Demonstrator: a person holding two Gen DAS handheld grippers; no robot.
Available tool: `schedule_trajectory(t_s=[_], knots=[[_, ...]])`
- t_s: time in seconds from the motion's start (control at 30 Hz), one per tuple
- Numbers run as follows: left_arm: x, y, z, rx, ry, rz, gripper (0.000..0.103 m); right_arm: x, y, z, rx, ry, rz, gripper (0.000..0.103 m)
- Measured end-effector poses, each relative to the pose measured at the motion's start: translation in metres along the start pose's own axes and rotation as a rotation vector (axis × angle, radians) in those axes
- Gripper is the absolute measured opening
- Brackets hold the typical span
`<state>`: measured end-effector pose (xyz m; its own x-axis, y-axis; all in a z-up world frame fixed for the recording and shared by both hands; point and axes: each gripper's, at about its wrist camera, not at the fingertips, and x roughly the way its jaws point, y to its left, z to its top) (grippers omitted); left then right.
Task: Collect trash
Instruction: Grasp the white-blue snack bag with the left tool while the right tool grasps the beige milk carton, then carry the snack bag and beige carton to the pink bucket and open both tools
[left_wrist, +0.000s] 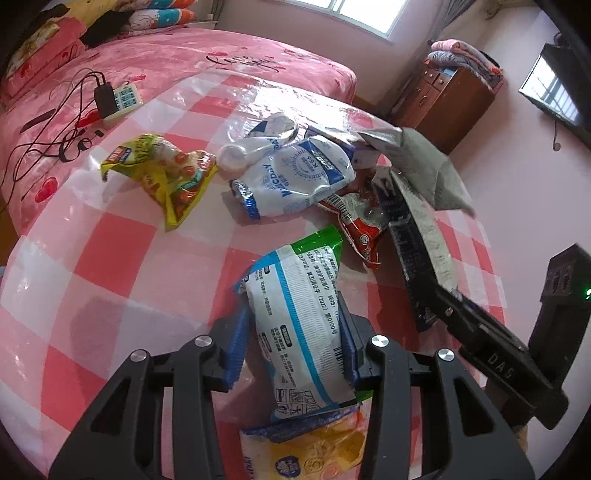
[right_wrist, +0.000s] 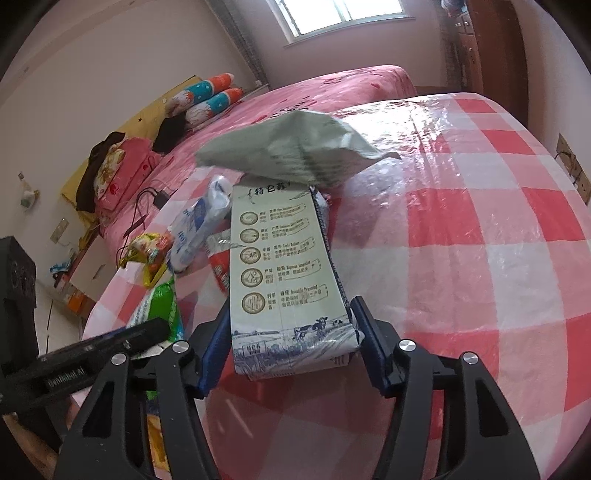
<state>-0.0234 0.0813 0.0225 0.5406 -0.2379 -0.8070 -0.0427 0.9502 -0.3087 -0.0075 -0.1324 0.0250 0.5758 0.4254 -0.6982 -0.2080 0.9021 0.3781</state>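
Wrapper (left_wrist: 295, 325) sat clamped in the left hand-held gripper (left_wrist: 293, 343) over the checked desk (left_wrist: 110, 258), while the right hand-held gripper (right_wrist: 291, 332) squeezed a milk carton (right_wrist: 280, 273).

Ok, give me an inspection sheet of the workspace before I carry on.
Surface: table under a pink-and-white checked plastic cover.
Job's things: white-and-blue packet between the left gripper's fingers; milk carton between the right gripper's fingers.
Clutter: yellow snack wrapper, white-and-blue pouch, red wrapper, grey bag over the carton's far end.
Grippers: left gripper shut on the packet; right gripper closing around the carton, contact unclear.
Cables: black leads and power strip on the bed.
Surroundings: pink bed, wooden cabinet, window.
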Motion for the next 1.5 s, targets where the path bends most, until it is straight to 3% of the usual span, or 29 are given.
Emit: schedule_trajectory(t_s=[0.4, 0.93, 1.23, 1.5], knots=[[-0.036, 0.032, -0.006, -0.034, -0.071, -0.066, 0.044, -0.019, 0.016, -0.019, -0.01, -0.009, 0.132, 0.061], [-0.067, 0.079, -0.02, -0.078, -0.111, -0.068, 0.044, -0.028, 0.059, -0.024, 0.01, 0.015, 0.285, 0.061], [-0.091, 0.114, -0.027, -0.116, -0.146, -0.059, 0.044, -0.021, 0.105, -0.033, -0.025, 0.072, 0.366, 0.061], [-0.112, 0.163, -0.04, -0.175, -0.165, 0.002, 0.044, -0.012, 0.157, -0.045, -0.088, 0.141, 0.437, 0.061]])
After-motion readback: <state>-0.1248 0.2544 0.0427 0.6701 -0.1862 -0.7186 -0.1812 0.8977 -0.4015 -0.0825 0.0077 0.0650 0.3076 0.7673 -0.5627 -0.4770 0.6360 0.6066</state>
